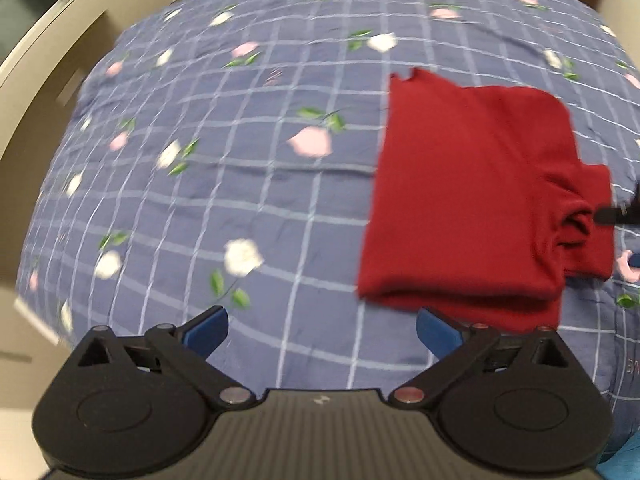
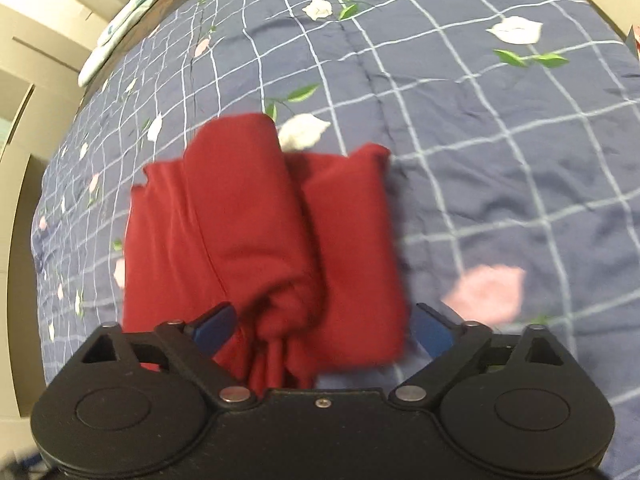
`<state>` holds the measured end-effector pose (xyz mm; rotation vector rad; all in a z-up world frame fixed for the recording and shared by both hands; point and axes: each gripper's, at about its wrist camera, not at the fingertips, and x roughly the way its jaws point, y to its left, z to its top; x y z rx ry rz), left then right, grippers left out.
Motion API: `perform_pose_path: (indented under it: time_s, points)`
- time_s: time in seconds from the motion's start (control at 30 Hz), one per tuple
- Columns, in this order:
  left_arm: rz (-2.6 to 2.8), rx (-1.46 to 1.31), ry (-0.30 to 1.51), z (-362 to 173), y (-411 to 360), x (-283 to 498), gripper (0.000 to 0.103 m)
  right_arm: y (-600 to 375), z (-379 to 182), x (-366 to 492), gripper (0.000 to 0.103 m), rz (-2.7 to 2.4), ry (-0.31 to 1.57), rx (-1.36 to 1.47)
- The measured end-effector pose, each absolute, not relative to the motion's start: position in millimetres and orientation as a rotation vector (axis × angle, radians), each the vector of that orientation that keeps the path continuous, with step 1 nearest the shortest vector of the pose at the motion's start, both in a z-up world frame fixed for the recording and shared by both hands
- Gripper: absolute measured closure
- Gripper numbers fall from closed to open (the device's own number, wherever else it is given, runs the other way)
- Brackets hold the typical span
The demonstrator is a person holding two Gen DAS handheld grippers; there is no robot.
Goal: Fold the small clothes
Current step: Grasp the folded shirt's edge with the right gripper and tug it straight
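A dark red garment (image 1: 472, 196) lies folded into a rough rectangle on the blue checked bedspread (image 1: 240, 200), to the right in the left wrist view. My left gripper (image 1: 322, 328) is open above the bedspread, its right finger just at the garment's near edge, nothing between its blue pads. In the right wrist view the same red garment (image 2: 260, 232) lies bunched, with a raised fold down its middle. My right gripper (image 2: 324, 328) is open with its fingers spread either side of the garment's near end; the cloth reaches in between them.
The bedspread (image 2: 500, 152) carries white and pink flower prints and covers most of both views. Beige furniture (image 1: 52, 64) borders the bed on the left. A white and teal cloth (image 2: 120, 28) lies at the far edge. A dark gripper tip (image 1: 616, 214) shows at the right.
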<state>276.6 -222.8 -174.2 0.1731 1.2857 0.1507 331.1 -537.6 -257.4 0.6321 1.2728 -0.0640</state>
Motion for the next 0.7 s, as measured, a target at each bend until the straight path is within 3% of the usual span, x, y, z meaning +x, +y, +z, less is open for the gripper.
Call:
perform_pose_path:
  time_s: [0.13,0.33,0.43,0.47,0.7]
  points:
    - [0.187,0.173,1.331,-166,-209,261,0.001,-529,-267,346,0.027,-0.097,1.286,0.66]
    - [0.262,0.167,1.338,-153,-190,254,0.001,-522,-278,342,0.057,-0.12,1.288,0.714]
    - [0.262,0.147,1.35,-152,-189,259,0.001,-522,-275,339,0.076,-0.118,1.276,0.74]
    - [0.255,0.14,1.353,-152,-191,260,0.001,-521,-273,339,0.088,-0.104,1.268,0.736]
    - [0.179,0.136,1.329,-153,-213,274,0.001,-530,-248,328,0.092,-0.048,1.195,0.694]
